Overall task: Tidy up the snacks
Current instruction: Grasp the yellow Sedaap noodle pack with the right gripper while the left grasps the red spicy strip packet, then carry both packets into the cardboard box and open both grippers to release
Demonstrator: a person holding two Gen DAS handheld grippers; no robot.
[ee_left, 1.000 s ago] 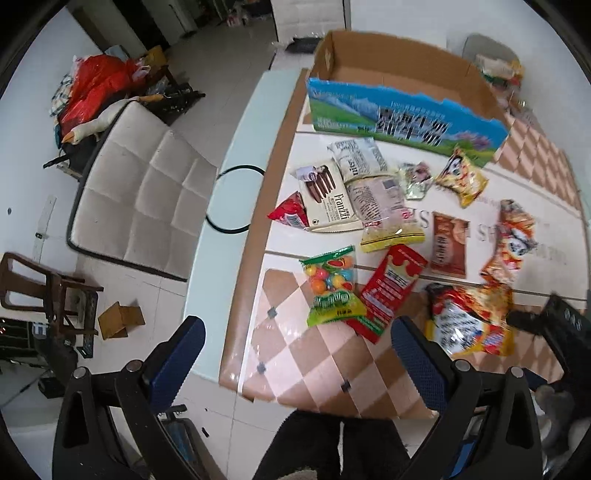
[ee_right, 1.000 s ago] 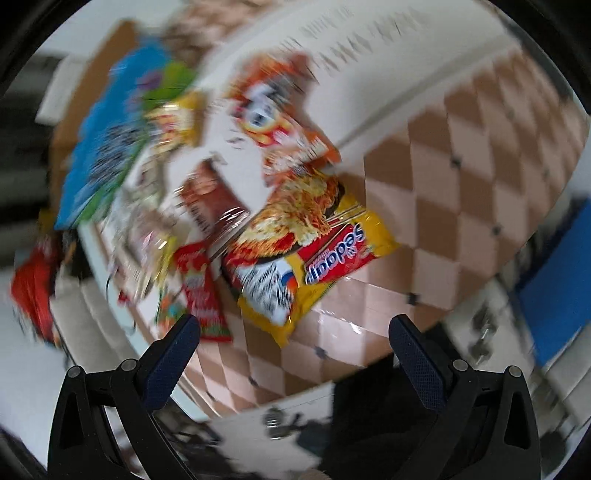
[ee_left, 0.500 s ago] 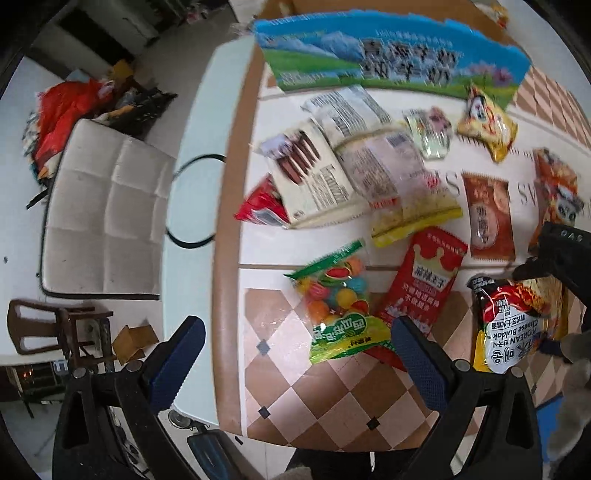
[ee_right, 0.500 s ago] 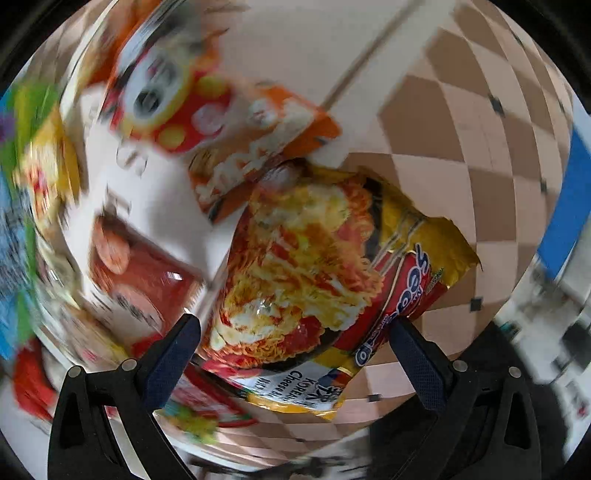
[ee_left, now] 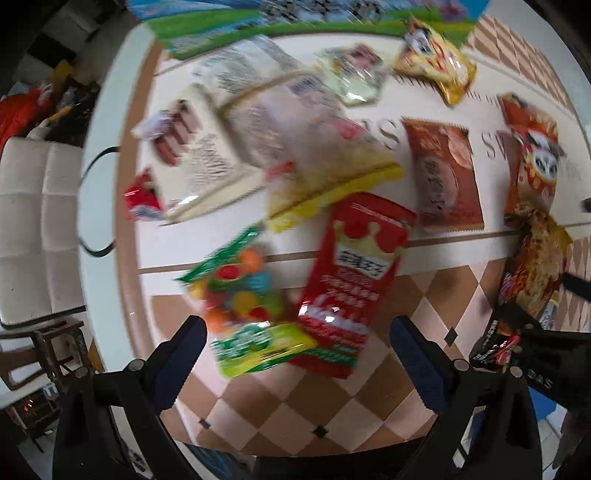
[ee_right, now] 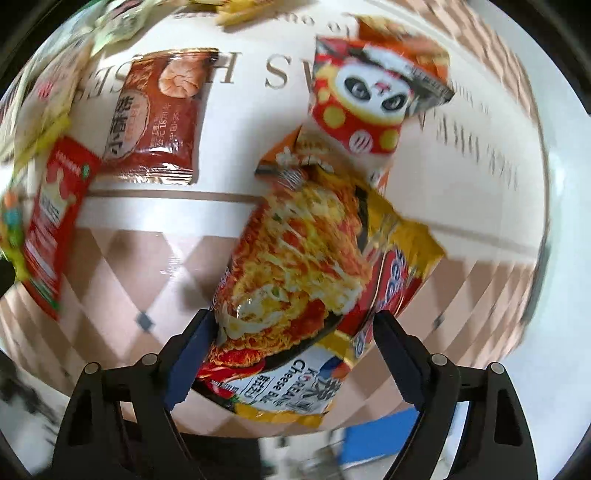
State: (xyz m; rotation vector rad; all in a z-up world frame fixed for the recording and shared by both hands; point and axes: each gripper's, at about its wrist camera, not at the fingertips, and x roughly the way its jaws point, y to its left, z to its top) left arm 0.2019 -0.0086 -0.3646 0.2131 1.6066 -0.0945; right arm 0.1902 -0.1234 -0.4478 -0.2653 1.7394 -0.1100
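Right gripper (ee_right: pixel 291 345): jaws straddle the near end of the yellow noodle packet (ee_right: pixel 314 273) on the tiled table (ee_right: pixel 122 266); pad contact unclear, so grip state cannot be determined. Left gripper (ee_left: pixel 295 350): jaws wide apart, holding nothing, above the green candy bag (ee_left: pixel 240 306) and red snack packet (ee_left: pixel 354 273).

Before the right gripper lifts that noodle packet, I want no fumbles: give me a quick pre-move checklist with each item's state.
1. Noodle packet between the right gripper fingers: ok.
2. Fingers fully clamped on it: cannot tell, blurred.
3. Panda packet clear of the noodle packet: not ok, their edges overlap.
4. Left gripper open and empty: ok.
5. Box at the table's far end reachable: cannot tell.
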